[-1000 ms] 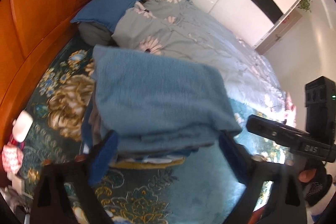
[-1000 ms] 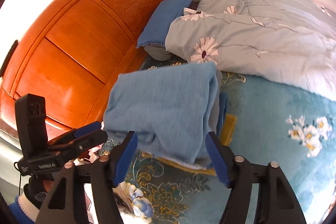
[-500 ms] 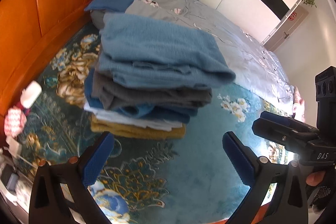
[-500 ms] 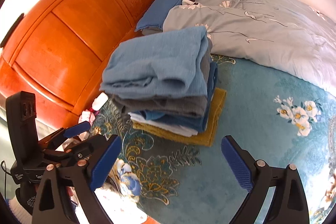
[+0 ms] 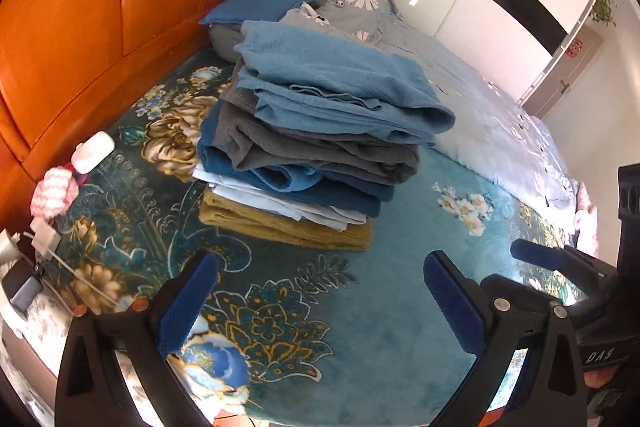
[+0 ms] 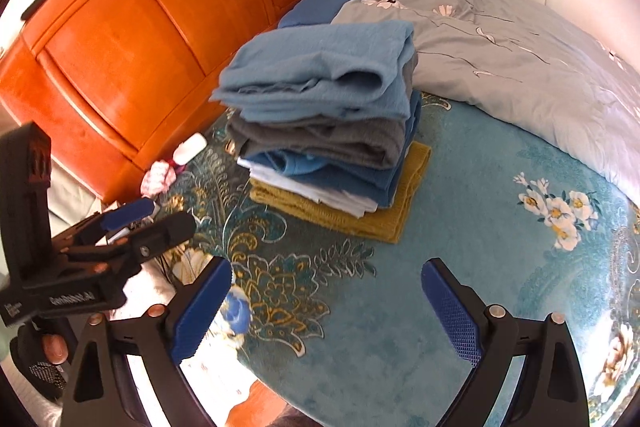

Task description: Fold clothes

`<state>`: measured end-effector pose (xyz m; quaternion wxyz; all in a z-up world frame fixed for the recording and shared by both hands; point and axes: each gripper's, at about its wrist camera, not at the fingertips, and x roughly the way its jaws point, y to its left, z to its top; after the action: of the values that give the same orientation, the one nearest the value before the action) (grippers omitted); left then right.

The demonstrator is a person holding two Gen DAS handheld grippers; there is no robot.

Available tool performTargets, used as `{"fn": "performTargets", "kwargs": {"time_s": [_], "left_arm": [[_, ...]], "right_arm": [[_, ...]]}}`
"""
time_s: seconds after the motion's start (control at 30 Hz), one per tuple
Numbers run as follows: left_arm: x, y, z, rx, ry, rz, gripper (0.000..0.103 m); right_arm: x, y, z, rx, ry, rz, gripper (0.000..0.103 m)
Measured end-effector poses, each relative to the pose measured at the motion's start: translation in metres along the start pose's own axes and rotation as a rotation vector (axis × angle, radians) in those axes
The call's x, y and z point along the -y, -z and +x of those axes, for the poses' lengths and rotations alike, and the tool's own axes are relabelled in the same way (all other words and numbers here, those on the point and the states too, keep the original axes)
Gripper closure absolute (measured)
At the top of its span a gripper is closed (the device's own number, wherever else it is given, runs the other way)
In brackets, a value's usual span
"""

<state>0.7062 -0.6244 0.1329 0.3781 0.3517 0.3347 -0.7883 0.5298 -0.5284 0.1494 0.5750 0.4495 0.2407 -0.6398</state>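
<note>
Near: left gripper (image 5: pixel 320 301) and right gripper (image 6: pixel 326 307), both spread wide with nothing between the blue pads, hover side by side over the floral blanket (image 5: pixel 392 307).

Ahead of both: stack of folded clothes (image 5: pixel 316 147), clear of either tool and about equally near each. Light blue piece (image 6: pixel 320 67) lies on top, then grey, darker blue, white, mustard at the bottom. From the right wrist its long axis runs near-left to far-right.

No loose garment in view, so no next move can be judged.

Left of stack: small white case (image 5: pixel 93 151), pink-white bundle (image 5: pixel 54 193), orange headboard (image 6: pixel 140 47). Far right: daisy duvet (image 6: pixel 520 55).
</note>
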Motion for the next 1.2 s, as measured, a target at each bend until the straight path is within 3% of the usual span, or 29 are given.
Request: {"fn": "performTargets", "kwargs": {"time_s": [0.07,0.23,0.8,1.2], "left_arm": [[0.002,0.005,-0.002,0.007,-0.04,0.018,0.0],[0.002,0.02,-0.003,0.008,-0.05,0.051,0.0],[-0.015,0.034,0.022,-0.057,-0.19,0.027,0.0],[-0.013,0.034,0.027,-0.055,-0.231,0.047,0.0]], "right_arm": [[-0.003,0.006,0.001,-0.002,0.002,-0.007,0.005],[-0.007,0.017,0.003,-0.009,-0.001,-0.005,0.005],[-0.018,0.021,0.024,-0.031,0.064,-0.011,0.005],[-0.023,0.019,0.036,-0.052,0.101,-0.006,0.005]]}}
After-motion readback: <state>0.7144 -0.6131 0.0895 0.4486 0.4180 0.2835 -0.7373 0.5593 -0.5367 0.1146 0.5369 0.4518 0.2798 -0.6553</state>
